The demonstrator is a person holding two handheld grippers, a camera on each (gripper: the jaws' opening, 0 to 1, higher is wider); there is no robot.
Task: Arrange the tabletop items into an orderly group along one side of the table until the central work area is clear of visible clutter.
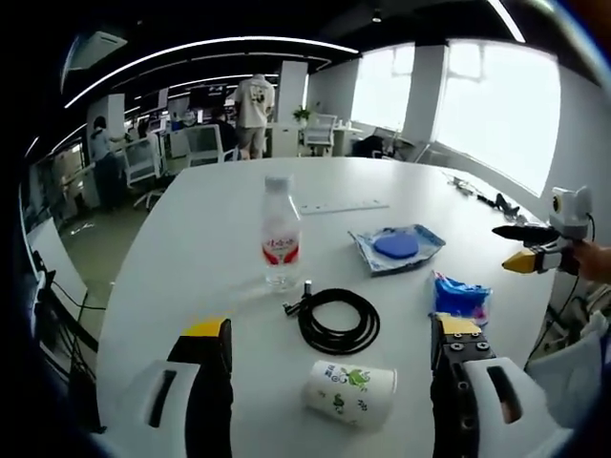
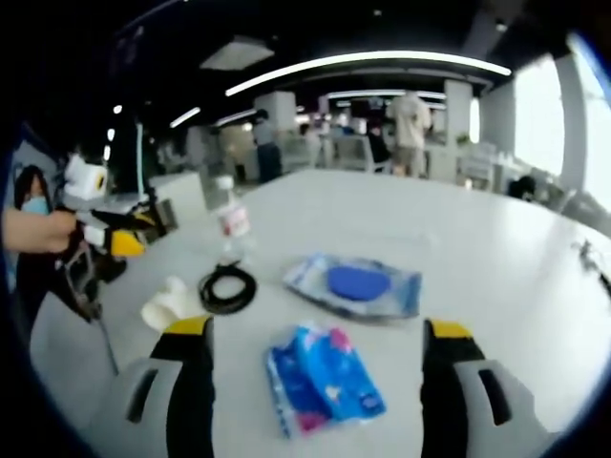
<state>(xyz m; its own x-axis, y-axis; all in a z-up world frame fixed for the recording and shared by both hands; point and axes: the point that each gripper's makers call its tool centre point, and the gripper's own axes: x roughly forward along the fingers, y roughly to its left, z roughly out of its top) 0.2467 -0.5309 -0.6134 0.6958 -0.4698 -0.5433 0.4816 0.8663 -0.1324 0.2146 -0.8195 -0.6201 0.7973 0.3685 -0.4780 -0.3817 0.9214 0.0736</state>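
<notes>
On the white table [image 1: 210, 258] stands a clear water bottle [image 1: 281, 234] with a red label. In front of it lie a coiled black cable [image 1: 339, 322] and a paper cup [image 1: 350, 391] on its side. To the right are a blue pad in a clear bag [image 1: 396, 248] and a blue tissue pack [image 1: 461, 298]. My left gripper [image 1: 331, 329] is open above the cup and cable. My right gripper [image 2: 320, 329] is open over the tissue pack [image 2: 325, 377], with the bagged pad [image 2: 355, 284] beyond it. The cable [image 2: 227, 286], cup [image 2: 167, 303] and bottle [image 2: 229, 221] lie to its left.
The right gripper [image 1: 511, 248] hovers off the table's right edge, and the left gripper [image 2: 134, 229] is held by a hand [image 2: 38, 229] at the left. A flat strip [image 1: 344, 205] and dark cords [image 1: 482, 196] lie farther back. Office chairs and people stand beyond the table.
</notes>
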